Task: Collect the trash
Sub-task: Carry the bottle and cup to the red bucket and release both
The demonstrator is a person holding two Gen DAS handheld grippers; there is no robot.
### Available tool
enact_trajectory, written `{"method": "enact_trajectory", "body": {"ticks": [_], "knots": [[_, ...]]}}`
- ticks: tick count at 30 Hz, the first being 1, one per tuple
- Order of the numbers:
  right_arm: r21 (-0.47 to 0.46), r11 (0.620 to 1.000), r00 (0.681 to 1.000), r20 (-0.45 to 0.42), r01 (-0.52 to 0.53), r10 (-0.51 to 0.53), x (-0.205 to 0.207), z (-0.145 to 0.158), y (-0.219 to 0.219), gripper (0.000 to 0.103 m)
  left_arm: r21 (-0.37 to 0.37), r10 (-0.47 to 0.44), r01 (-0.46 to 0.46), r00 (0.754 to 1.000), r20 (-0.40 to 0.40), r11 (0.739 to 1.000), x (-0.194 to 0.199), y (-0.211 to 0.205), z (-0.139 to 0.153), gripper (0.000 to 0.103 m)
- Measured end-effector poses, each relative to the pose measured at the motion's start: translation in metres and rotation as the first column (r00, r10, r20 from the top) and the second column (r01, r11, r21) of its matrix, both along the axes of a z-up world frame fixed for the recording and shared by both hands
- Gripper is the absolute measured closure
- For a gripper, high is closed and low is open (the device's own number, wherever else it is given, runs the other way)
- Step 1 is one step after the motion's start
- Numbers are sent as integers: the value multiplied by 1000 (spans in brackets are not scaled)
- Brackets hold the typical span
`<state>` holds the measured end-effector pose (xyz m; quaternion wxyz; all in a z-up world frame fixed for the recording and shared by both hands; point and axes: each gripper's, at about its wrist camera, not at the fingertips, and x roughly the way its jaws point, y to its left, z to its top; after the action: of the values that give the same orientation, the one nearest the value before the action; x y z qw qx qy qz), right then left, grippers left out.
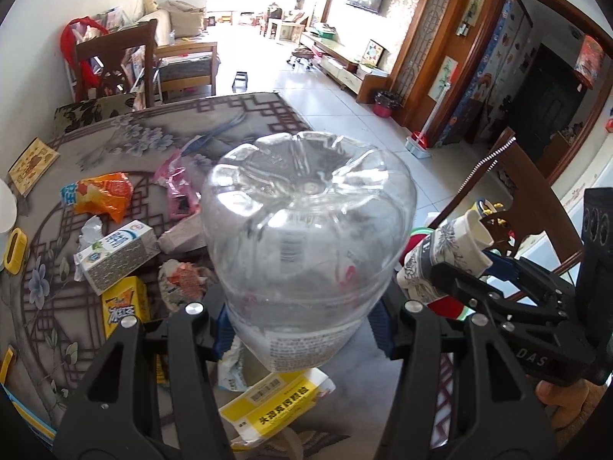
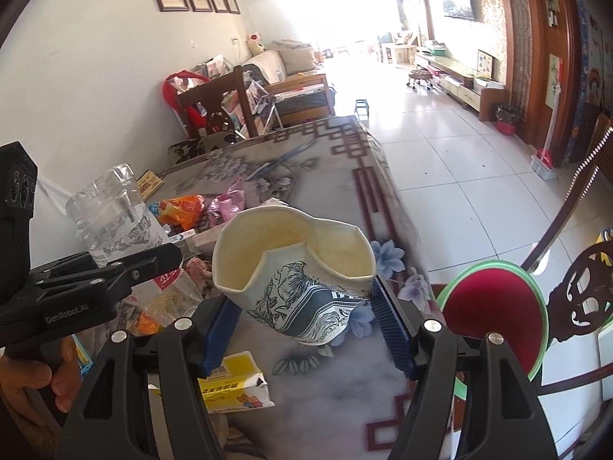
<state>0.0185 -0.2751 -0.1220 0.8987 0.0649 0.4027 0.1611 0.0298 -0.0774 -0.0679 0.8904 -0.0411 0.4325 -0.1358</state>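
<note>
My left gripper point(image 1: 302, 329) is shut on a clear plastic bottle point(image 1: 306, 230), base pointing forward, held above the table; the bottle also shows in the right wrist view point(image 2: 111, 214). My right gripper point(image 2: 302, 326) is shut on a crumpled paper cup point(image 2: 295, 264) with a dark leaf print, mouth facing the camera; the cup also shows in the left wrist view point(image 1: 440, 257). Both are held over the table's right edge. A red round bin point(image 2: 494, 314) with a green rim stands just right of the cup, below the table edge.
Trash lies on the patterned table point(image 1: 237, 122): an orange wrapper point(image 1: 103, 195), a pink wrapper point(image 1: 180, 188), a milk carton point(image 1: 115, 257), a yellow drink box point(image 1: 124, 306), a yellow-white box point(image 1: 276, 406). Wooden chairs point(image 1: 115, 61) stand behind and at right point(image 2: 574, 287).
</note>
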Motion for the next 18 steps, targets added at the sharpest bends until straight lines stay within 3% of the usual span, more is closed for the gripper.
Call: {"method": "enact_trajectory", "body": {"ticks": [18], "knots": [[6, 992, 991, -51, 124, -124, -8, -17, -58, 38, 13, -68, 68, 997, -35, 998, 3, -30, -9, 49]]}}
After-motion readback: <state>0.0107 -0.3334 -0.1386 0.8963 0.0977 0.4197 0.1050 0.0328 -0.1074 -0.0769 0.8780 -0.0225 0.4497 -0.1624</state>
